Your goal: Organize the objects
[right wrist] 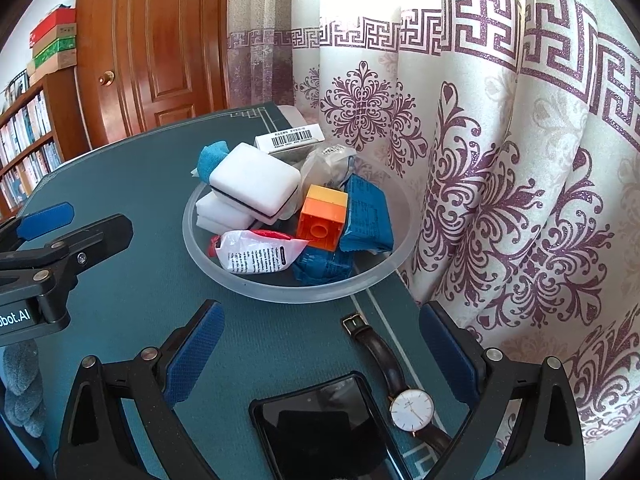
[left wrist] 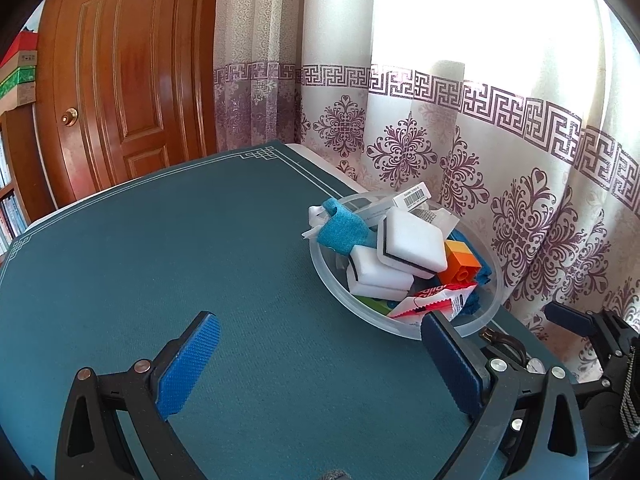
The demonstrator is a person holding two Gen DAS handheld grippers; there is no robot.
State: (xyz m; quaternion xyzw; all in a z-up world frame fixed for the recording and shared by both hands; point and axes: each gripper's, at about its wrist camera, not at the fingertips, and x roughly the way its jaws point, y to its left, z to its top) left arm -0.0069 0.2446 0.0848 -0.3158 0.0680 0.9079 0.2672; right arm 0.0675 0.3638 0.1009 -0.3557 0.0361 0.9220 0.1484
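Observation:
A clear plastic bowl [right wrist: 248, 284] stands on the teal mat near the curtain, heaped with white sponges [right wrist: 256, 182], an orange block [right wrist: 322, 220], blue packets [right wrist: 366, 216], a white-and-red packet [right wrist: 260, 254], a blue cloth [right wrist: 212, 158] and a barcoded box [right wrist: 290, 138]. The bowl also shows in the left wrist view [left wrist: 480, 320]. My right gripper [right wrist: 320, 354] is open and empty above a black phone [right wrist: 320, 432] and a wristwatch [right wrist: 412, 410]. My left gripper [left wrist: 320, 360] is open and empty over bare mat, left of the bowl.
The teal mat [left wrist: 160, 260] covers the table. A patterned curtain [right wrist: 520, 160] hangs right behind the bowl. A wooden door [left wrist: 128, 72] and a bookshelf [right wrist: 28, 148] stand beyond the far edge. A grey plush object [right wrist: 24, 384] lies at the left.

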